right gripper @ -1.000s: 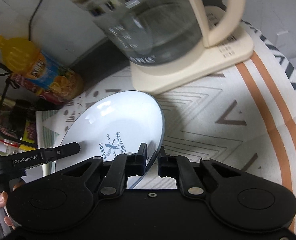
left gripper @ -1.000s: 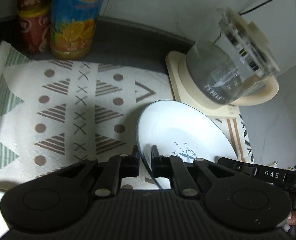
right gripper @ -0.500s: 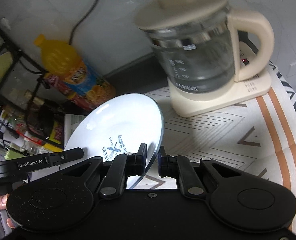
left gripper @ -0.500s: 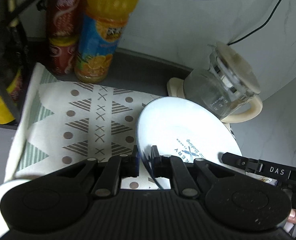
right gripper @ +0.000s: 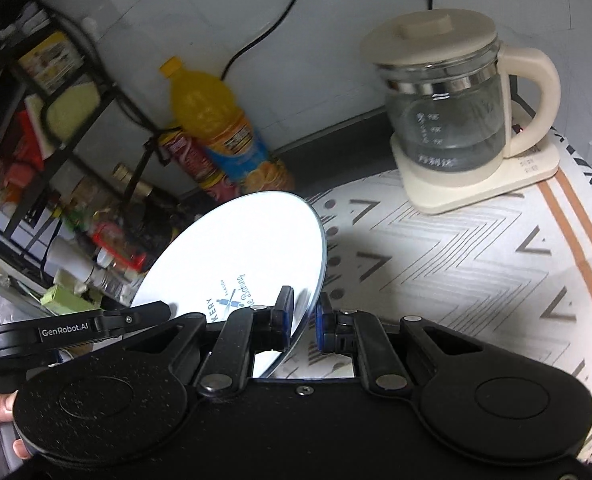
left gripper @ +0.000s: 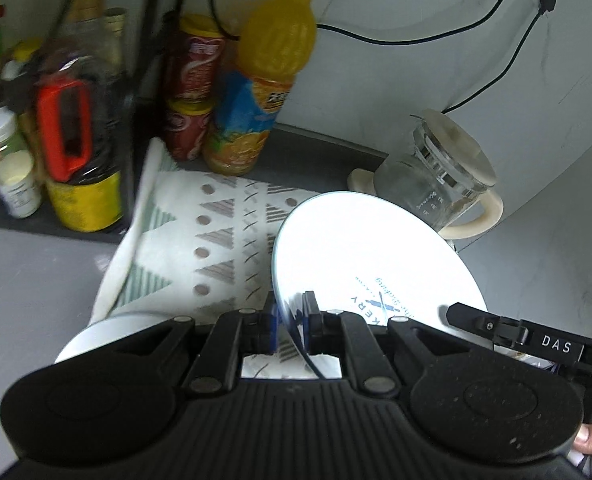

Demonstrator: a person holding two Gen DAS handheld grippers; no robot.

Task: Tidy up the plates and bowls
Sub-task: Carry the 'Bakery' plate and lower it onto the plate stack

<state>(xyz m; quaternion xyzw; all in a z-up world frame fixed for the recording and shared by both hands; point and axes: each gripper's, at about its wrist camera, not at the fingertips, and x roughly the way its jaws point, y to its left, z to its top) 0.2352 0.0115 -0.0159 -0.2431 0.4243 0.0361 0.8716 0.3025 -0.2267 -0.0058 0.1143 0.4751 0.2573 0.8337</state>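
A white plate [left gripper: 359,256] with blue bakery lettering hangs in the air above the patterned mat [left gripper: 216,236], held from both sides. My left gripper [left gripper: 288,320] is shut on its left rim. Seen from the other side, the same white plate [right gripper: 240,248] has its right rim clamped in my right gripper [right gripper: 304,316], which is shut on it. The plate tilts, with its printed face toward both cameras. A second white dish [left gripper: 108,332] shows its rim low at the left, mostly hidden behind the left gripper's body.
A glass kettle [right gripper: 451,120] on a cream base stands at the back right on a striped mat [right gripper: 475,264]. An orange juice bottle [left gripper: 260,92] and red cans [left gripper: 192,92] line the wall. A rack of bottles and jars [left gripper: 56,128] crowds the left. Cables [left gripper: 475,36] hang on the wall.
Both grippers have lifted the plate up and back from the mat. The kettle, bottle and mat now look smaller and farther off, and the rack at the left has come into view.
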